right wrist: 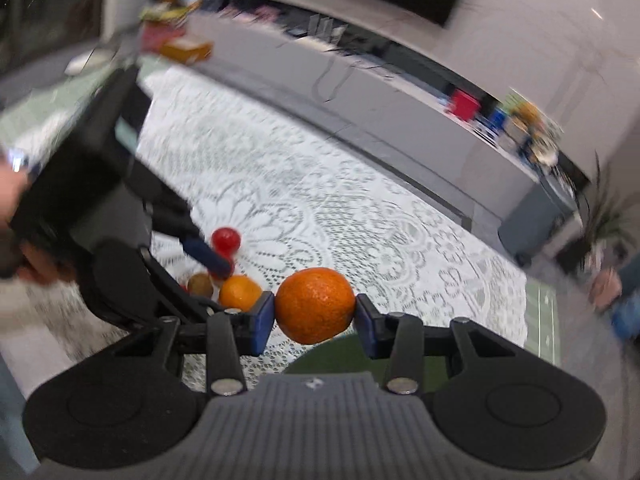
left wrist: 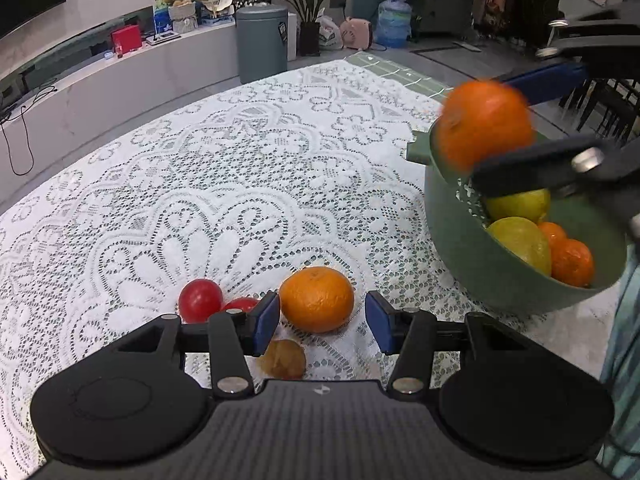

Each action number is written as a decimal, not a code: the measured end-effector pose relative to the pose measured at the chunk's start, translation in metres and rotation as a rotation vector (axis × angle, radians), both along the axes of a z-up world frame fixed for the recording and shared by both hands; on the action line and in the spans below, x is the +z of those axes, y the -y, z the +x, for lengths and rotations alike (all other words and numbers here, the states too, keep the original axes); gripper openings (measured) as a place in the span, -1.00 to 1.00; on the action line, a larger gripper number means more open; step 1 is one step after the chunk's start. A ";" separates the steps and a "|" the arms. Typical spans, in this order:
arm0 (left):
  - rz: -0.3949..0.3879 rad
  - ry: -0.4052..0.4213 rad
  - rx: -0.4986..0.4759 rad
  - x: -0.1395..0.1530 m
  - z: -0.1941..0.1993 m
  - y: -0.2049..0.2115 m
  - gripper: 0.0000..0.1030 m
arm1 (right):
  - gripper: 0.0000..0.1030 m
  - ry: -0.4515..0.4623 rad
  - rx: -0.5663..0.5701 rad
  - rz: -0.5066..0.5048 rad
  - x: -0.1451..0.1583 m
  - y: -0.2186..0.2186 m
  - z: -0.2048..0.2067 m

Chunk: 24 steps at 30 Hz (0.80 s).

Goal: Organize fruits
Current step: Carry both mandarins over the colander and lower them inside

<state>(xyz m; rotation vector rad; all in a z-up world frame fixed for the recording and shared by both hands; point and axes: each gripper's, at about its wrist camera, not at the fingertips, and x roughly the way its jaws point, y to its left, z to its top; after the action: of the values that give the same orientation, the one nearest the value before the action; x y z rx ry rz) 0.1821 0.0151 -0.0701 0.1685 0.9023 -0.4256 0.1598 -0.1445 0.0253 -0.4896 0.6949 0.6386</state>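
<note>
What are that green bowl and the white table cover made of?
The green bowl looks like matte plastic: smooth, even colour, moulded handle, little shine. The table cover looks like white lace fabric or lace-patterned vinyl: openwork flowers with small holes; I cannot tell which.

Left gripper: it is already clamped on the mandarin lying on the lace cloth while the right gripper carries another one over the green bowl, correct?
Not quite. In the left wrist view the left gripper is open, its pads clear of the mandarin between them. The right gripper does hold another mandarin over the green bowl.
</note>
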 end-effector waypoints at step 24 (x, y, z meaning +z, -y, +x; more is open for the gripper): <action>0.187 0.019 0.105 -0.006 0.007 0.037 -0.03 | -0.21 -0.277 -0.476 0.503 -0.020 0.123 -0.024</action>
<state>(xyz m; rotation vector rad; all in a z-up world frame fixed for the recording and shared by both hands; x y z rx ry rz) 0.1894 -0.0215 -0.0758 0.2942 0.9279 -0.2414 0.1355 -0.2673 0.0052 0.2344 0.8415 0.4078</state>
